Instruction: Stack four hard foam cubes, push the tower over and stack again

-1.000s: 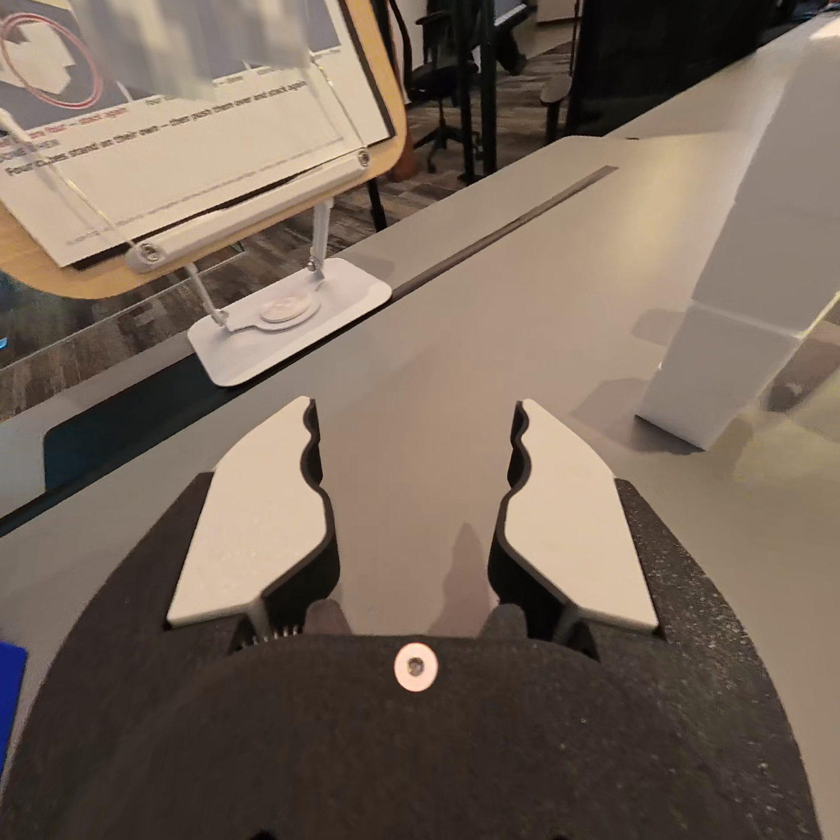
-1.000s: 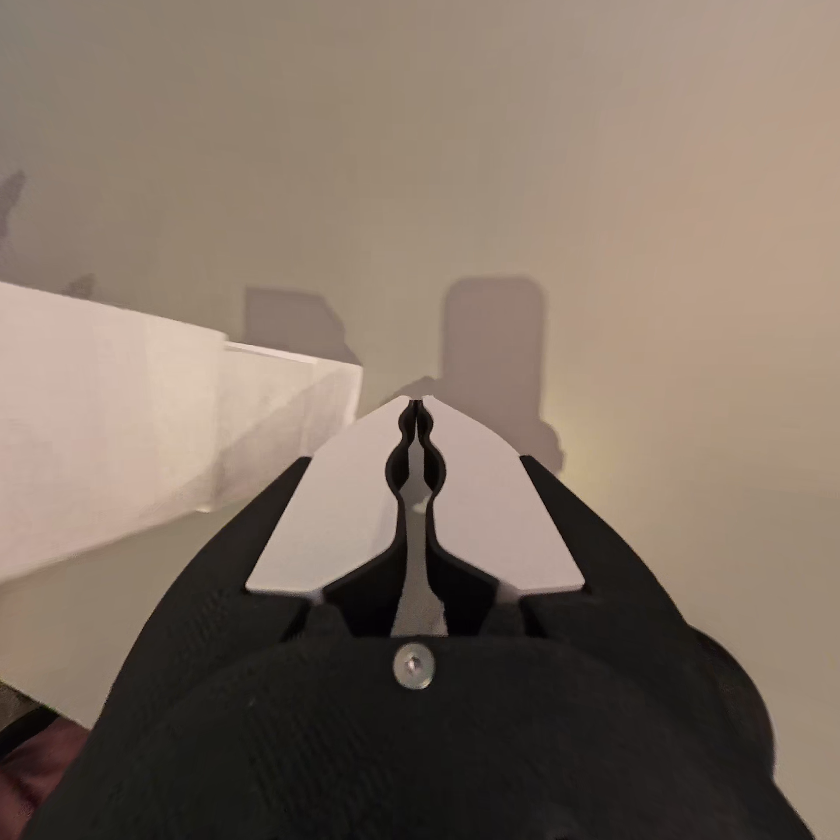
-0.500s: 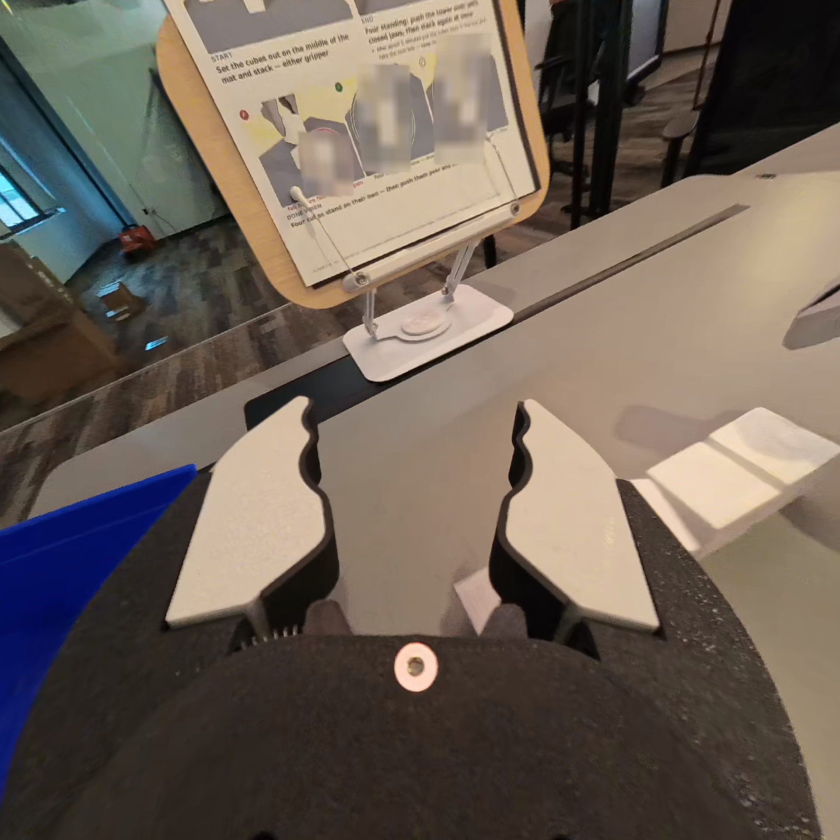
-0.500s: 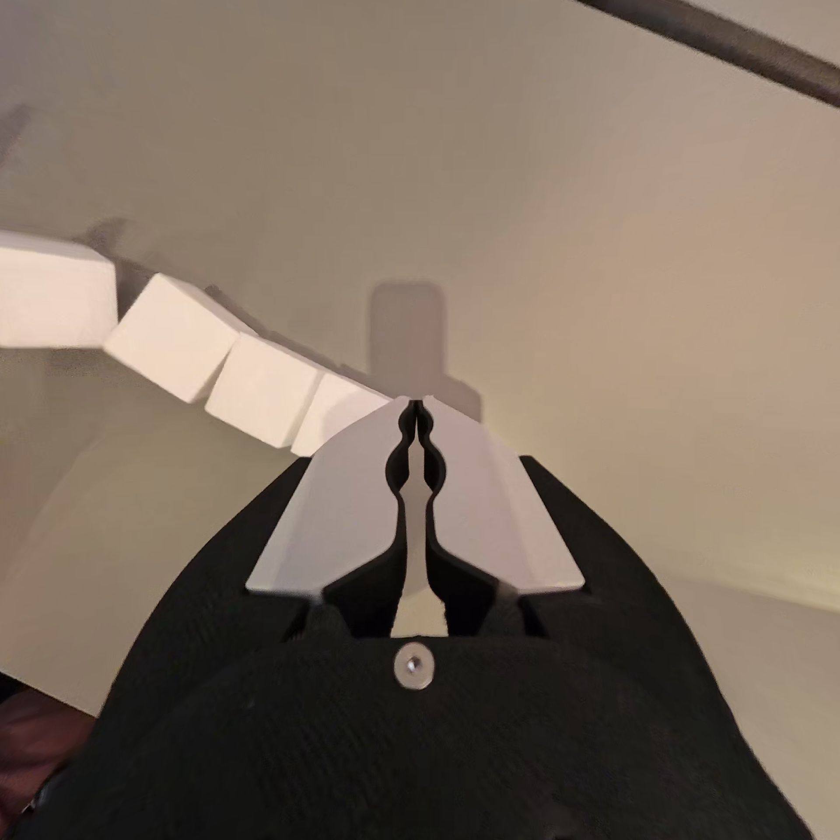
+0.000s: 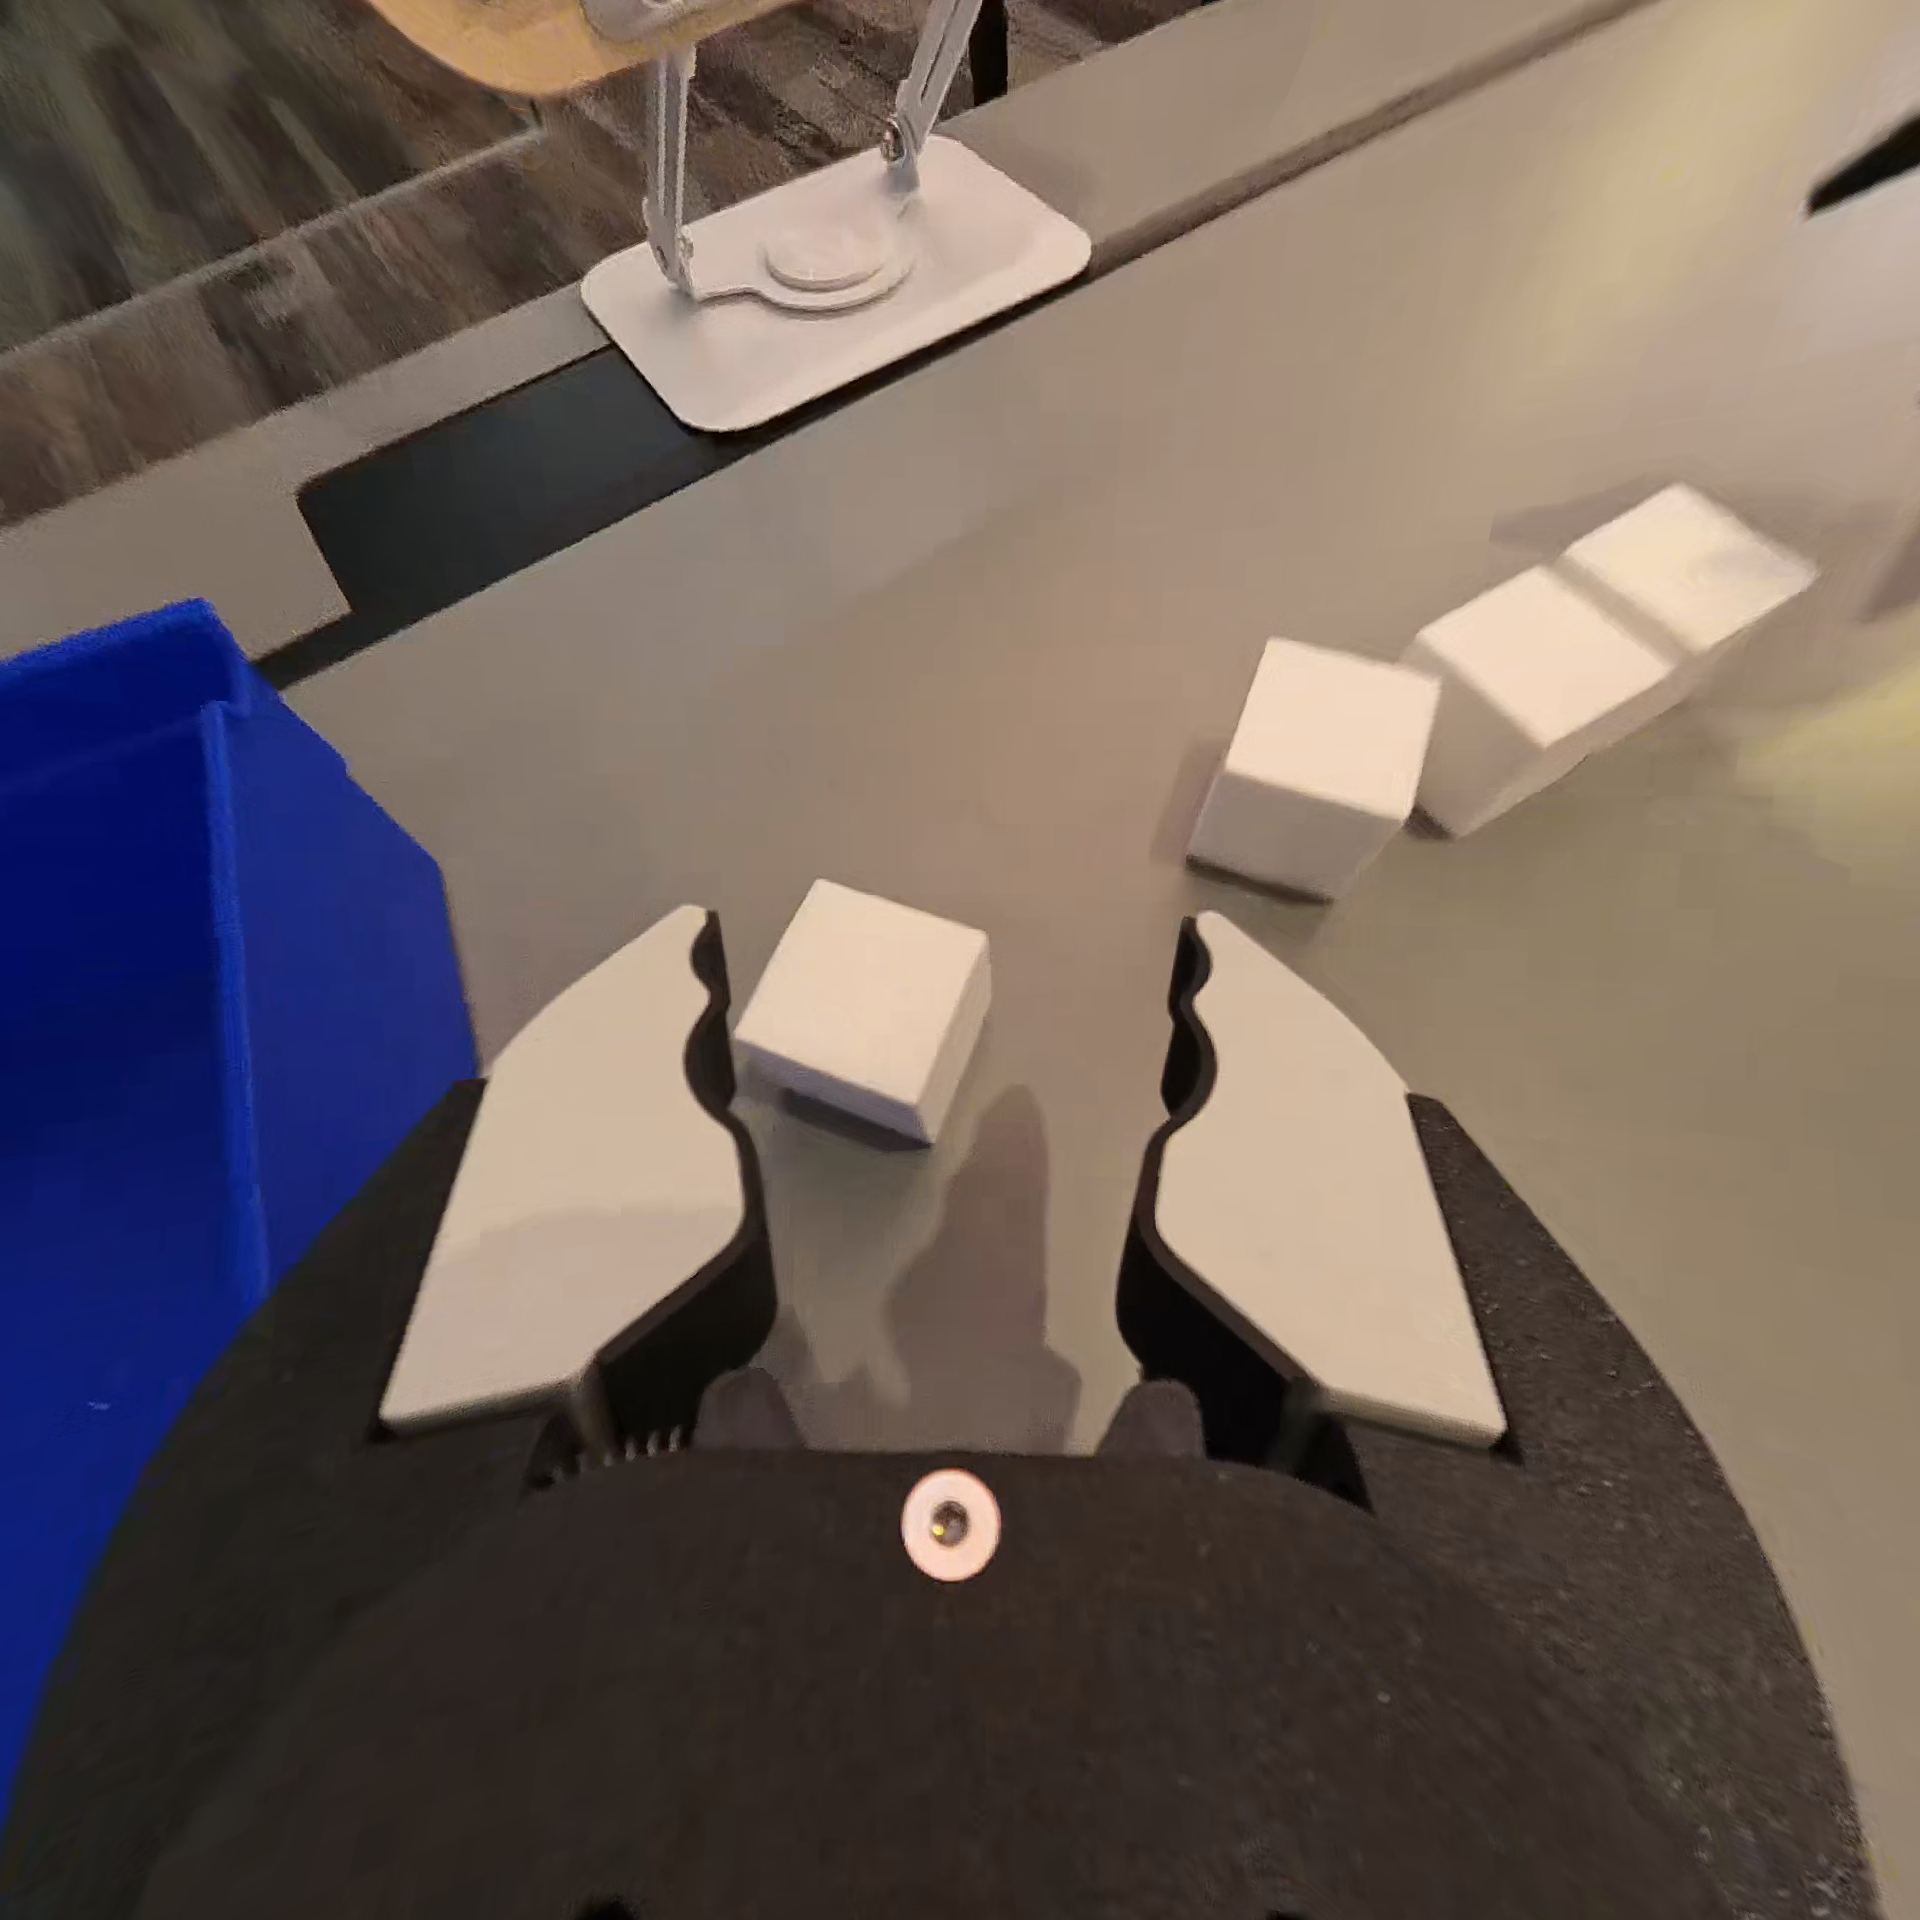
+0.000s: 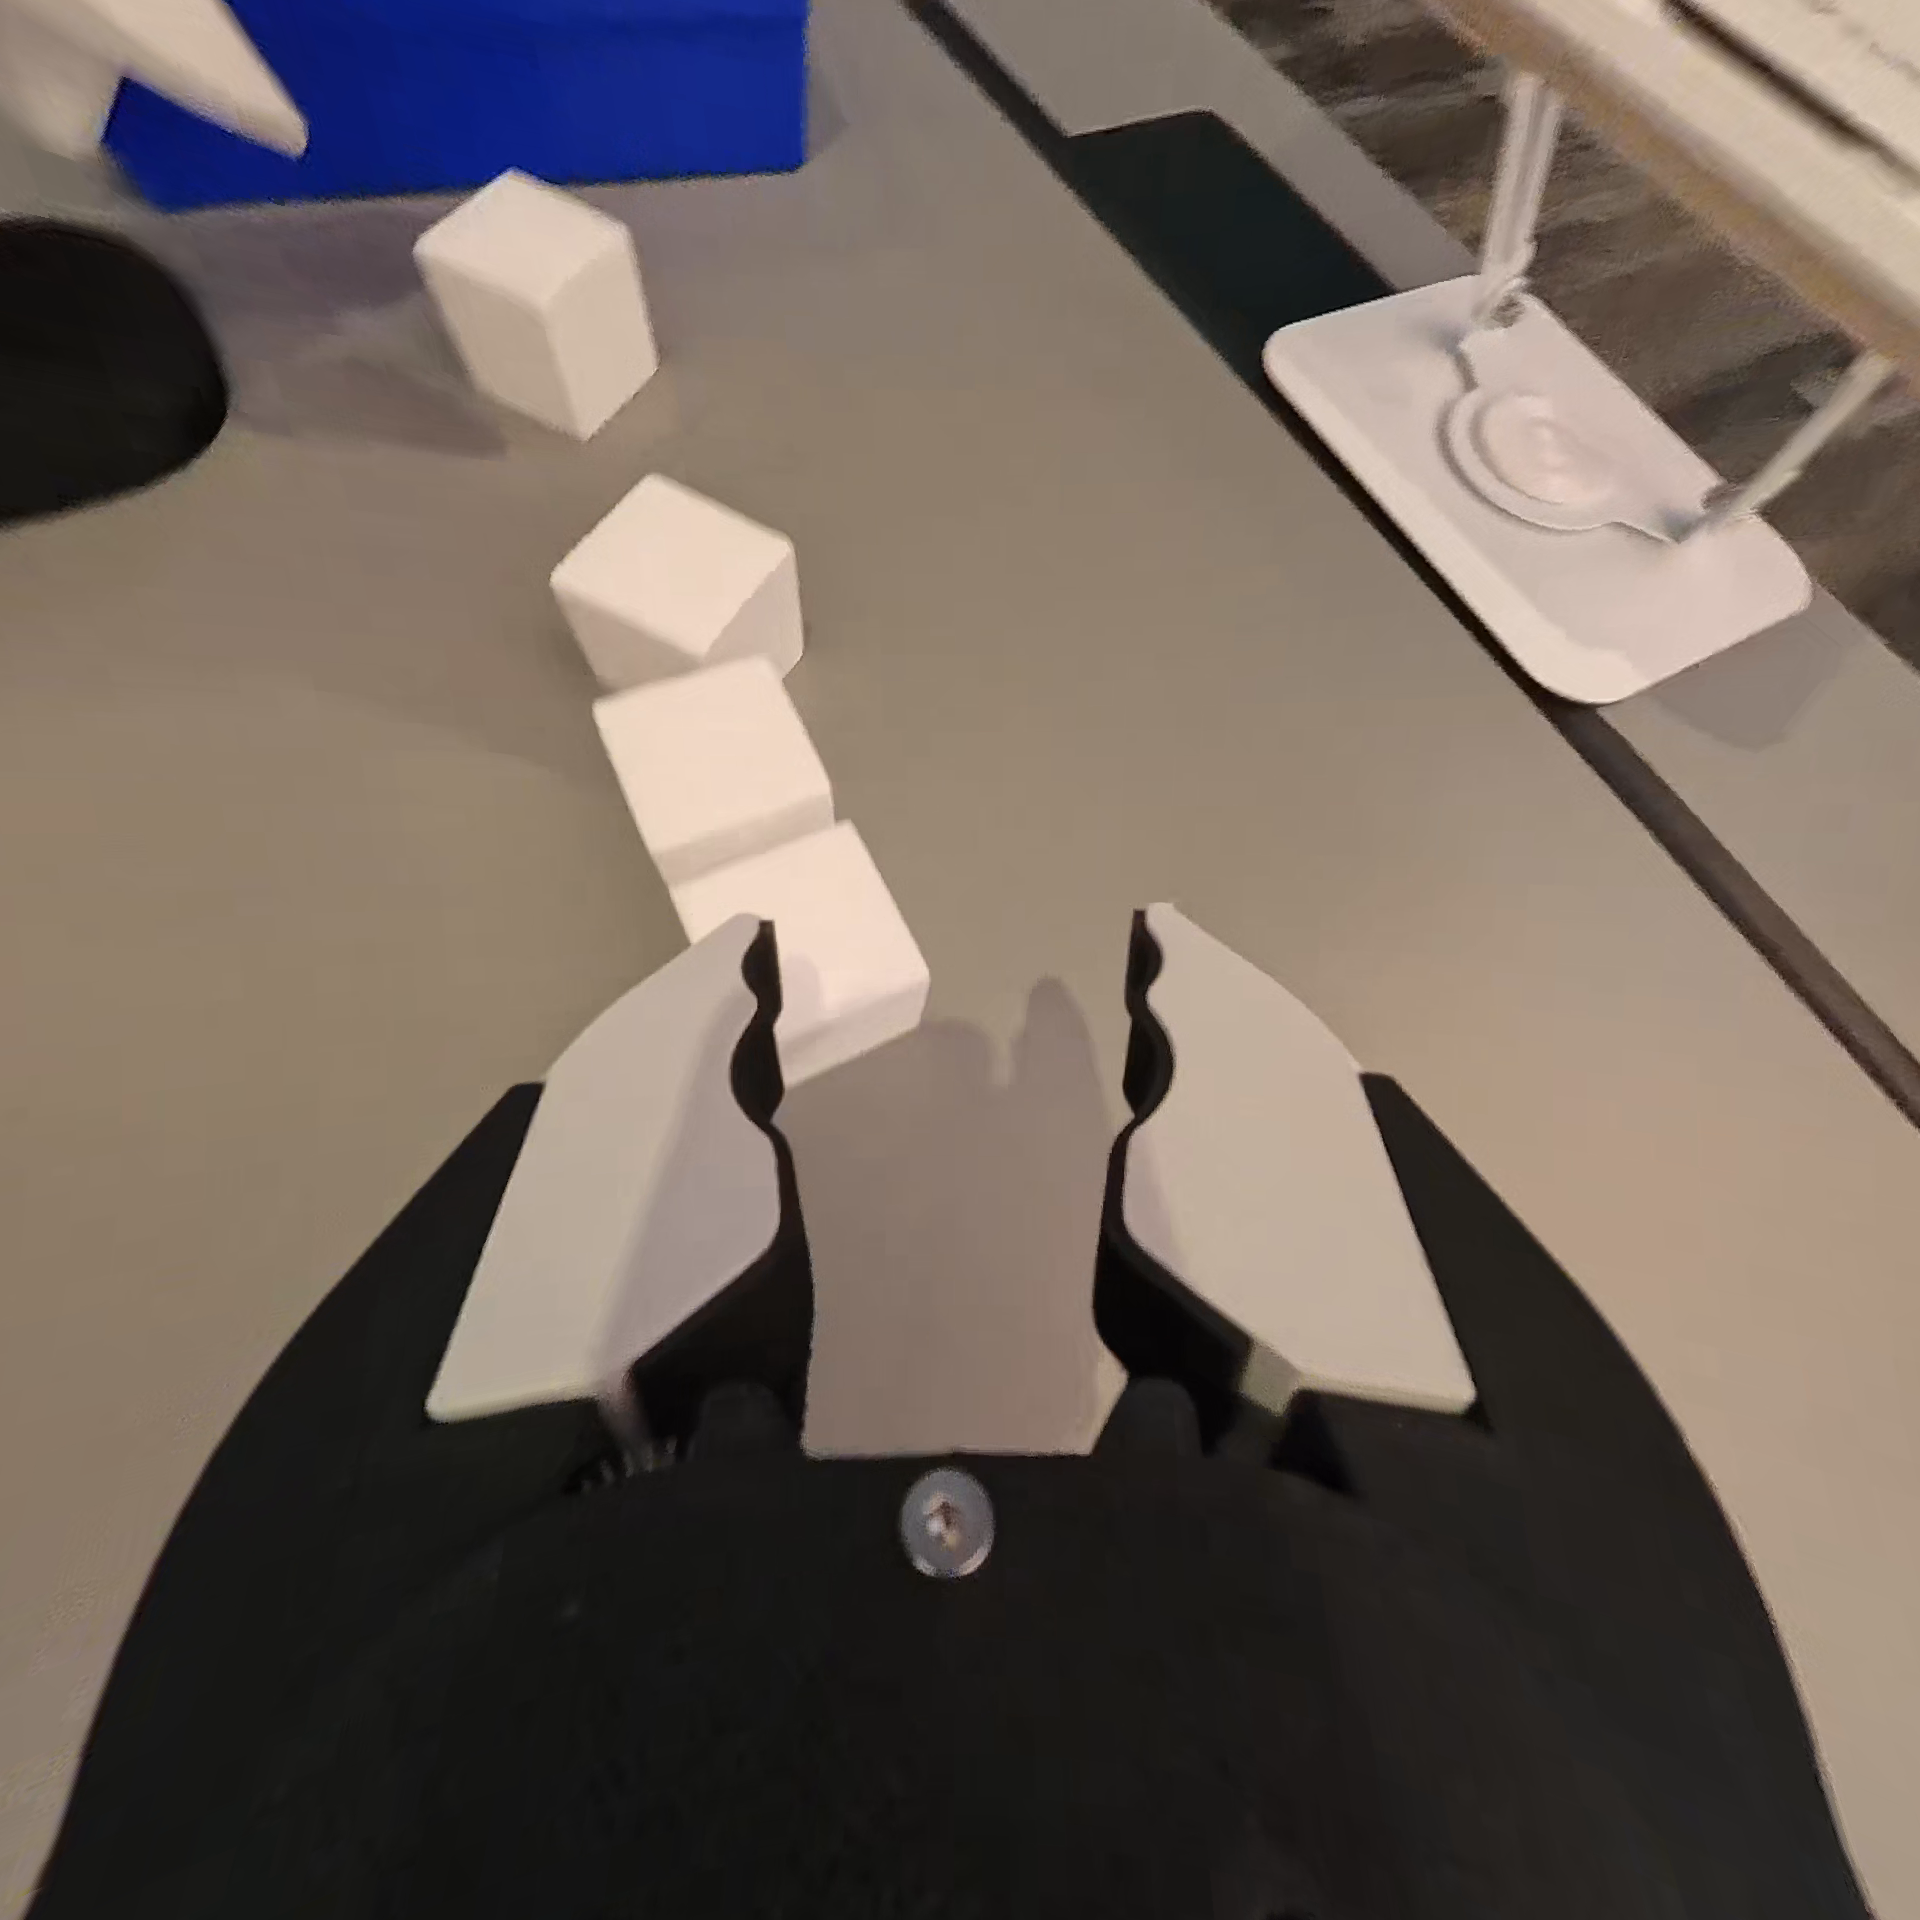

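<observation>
Left wrist view: both grippers' jaws wide, blue bin (image 5: 156, 935) interior unseen, cubes (image 5: 862, 1013) scattered.

We take this for an office or lab workspace. A long grey desk (image 5: 935, 623) fills both views, with a dark cable slot (image 5: 488, 488) cut along its far edge, as on office desking. Beyond that edge, at the top left of the left wrist view, we see wood-patterned plank flooring (image 5: 208, 208). A white document stand (image 5: 831, 291) sits on the desk at the top centre, its thin metal legs carrying a wood-edged board (image 6: 1662, 125) that shows at the upper right of the right wrist view. A blue plastic bin (image 5: 135, 935) stands at the left edge of the frame.
</observation>
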Demonstrator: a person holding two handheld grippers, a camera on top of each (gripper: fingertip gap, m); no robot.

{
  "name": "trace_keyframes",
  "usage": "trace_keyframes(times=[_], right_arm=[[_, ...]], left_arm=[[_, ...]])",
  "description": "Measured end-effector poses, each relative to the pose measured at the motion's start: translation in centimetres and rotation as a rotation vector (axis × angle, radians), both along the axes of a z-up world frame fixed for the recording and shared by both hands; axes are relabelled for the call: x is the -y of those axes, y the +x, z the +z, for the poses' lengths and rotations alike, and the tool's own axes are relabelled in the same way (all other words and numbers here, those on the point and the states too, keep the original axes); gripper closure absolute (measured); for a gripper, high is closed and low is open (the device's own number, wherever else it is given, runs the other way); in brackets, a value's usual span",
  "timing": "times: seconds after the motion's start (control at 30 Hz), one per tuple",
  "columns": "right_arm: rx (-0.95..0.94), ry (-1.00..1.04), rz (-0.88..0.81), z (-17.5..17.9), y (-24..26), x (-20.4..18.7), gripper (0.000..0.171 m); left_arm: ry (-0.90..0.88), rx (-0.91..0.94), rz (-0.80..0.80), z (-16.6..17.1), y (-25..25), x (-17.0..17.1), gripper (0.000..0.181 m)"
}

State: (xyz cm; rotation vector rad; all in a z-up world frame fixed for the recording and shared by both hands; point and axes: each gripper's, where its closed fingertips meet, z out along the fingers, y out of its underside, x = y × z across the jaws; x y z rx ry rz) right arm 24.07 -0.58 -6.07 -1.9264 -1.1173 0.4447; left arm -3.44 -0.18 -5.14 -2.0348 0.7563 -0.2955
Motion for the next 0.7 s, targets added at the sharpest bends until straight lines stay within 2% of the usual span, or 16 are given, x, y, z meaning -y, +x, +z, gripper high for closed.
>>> trace_keyframes(times=[0.13,0.23,0.4,0.5,0.7], right_arm=[[-0.058,-0.103,0.092,-3.0,1.6,0.4,0.1],[-0.122,-0.134,0.132,-4.2,1.7,0.3,0.097],[-0.209,-0.086,0.172,-4.2,0.5,0.2,0.094],[-0.214,-0.076,0.193,-4.3,0.1,0.6,0.09],[-0.223,-0.115,0.192,-5.4,-0.4,1.0,0.078]], left_arm=[[0.08,-0.136,-0.173,-0.1,-0.5,0.3,0.101],[0.134,-0.17,-0.216,-0.1,-0.7,-0.5,0.102],[-0.005,-0.162,-0.173,-3.0,-1.0,-1.9,0.101],[-0.069,-0.255,-0.176,-5.0,-1.2,-2.4,0.095],[-0.16,-0.451,-0.213,-7.4,-1.3,-3.0,0.097]])
